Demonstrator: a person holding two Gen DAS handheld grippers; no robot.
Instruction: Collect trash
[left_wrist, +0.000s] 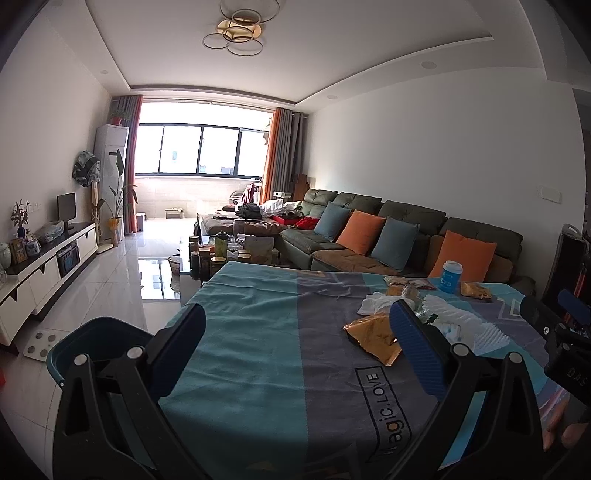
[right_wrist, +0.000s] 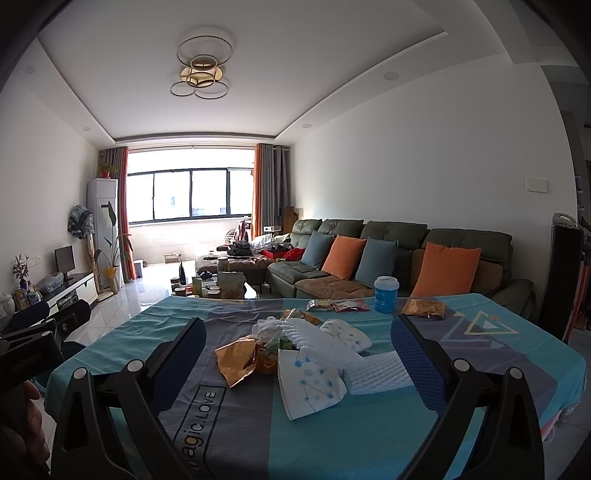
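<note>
Trash lies on a table with a teal and grey cloth (right_wrist: 332, 435): a gold foil wrapper (right_wrist: 236, 360), white foam sheet (right_wrist: 380, 373), a white dotted paper wrapper (right_wrist: 310, 384), snack packets (right_wrist: 336, 305), another gold packet (right_wrist: 423, 307) and a blue paper cup (right_wrist: 386, 294). My right gripper (right_wrist: 295, 354) is open above the near edge, the pile between its fingers in view. My left gripper (left_wrist: 295, 339) is open over the left part of the cloth; the gold wrapper (left_wrist: 373, 338) lies by its right finger. A dark teal bin (left_wrist: 99, 343) stands at the table's left.
A green sofa (right_wrist: 388, 254) with orange and blue cushions runs behind the table. A coffee table (left_wrist: 218, 258) with jars stands beyond the far edge. A TV cabinet (left_wrist: 40, 273) lines the left wall. Glossy tiled floor (left_wrist: 122, 280) lies between.
</note>
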